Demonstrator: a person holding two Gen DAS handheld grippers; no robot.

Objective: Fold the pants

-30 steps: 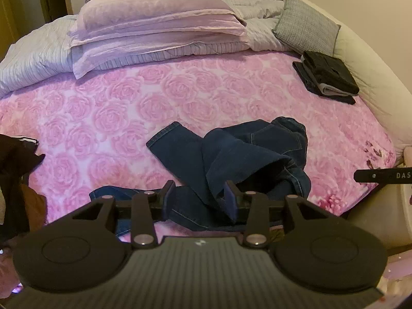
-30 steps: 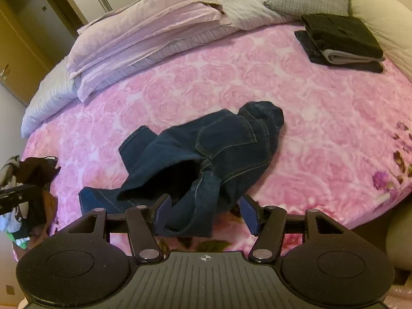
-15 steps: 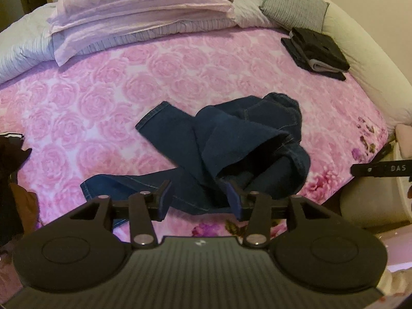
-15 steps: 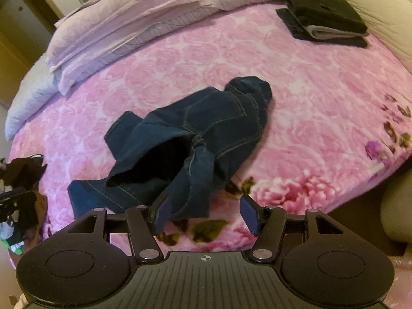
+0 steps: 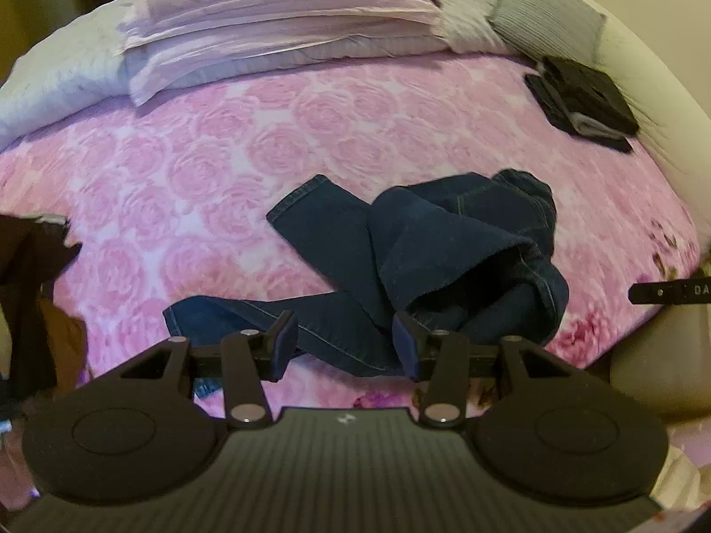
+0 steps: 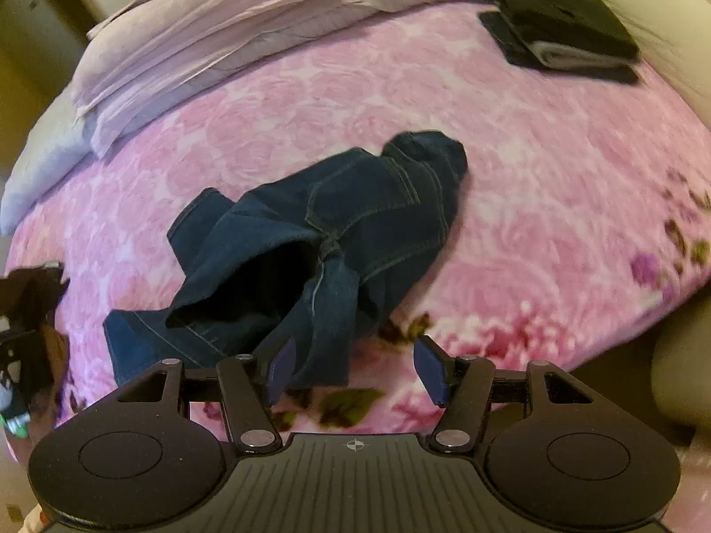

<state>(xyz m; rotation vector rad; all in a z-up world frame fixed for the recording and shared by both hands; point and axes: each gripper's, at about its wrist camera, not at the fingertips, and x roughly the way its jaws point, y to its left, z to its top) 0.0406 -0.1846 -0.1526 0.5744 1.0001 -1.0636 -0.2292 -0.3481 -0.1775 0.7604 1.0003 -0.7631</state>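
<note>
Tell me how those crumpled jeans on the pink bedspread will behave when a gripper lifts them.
The jeans lie bunched, legs twisted, so they will probably flop and unravel when raised. The thick seamed denim looks fairly heavy. One pinch will likely leave the legs dragging on the bedspread.

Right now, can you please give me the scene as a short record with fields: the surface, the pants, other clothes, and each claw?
surface: pink rose blanket on a bed
pants: dark blue jeans, crumpled and unfolded, near the front edge
other clothes: folded dark stack at the far right
pillows: lilac pillows at the head
left claw: open, above a jeans leg
right claw: open, nothing gripped
</note>
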